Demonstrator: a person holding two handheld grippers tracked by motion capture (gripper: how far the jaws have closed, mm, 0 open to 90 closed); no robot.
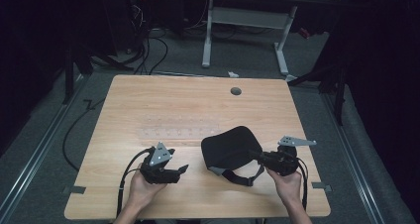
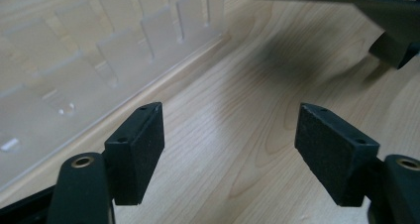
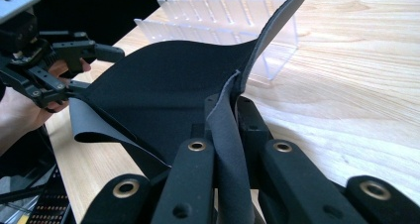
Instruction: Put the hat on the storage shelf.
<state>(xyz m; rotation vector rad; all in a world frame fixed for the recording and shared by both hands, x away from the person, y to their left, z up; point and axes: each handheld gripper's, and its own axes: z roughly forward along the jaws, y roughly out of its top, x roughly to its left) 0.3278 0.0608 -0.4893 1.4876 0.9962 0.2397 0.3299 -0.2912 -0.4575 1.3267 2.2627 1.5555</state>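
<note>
We see a wooden table (image 1: 148,100) on grey carpet (image 1: 317,110) in a dark room; beyond it a white-legged desk (image 1: 247,18), with cables (image 1: 148,45) far left.

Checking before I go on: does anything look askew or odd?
Nothing is spilled or damaged. The black cap hangs tilted, its edge pinched in the right tool. The left tool is open over bare table.
</note>
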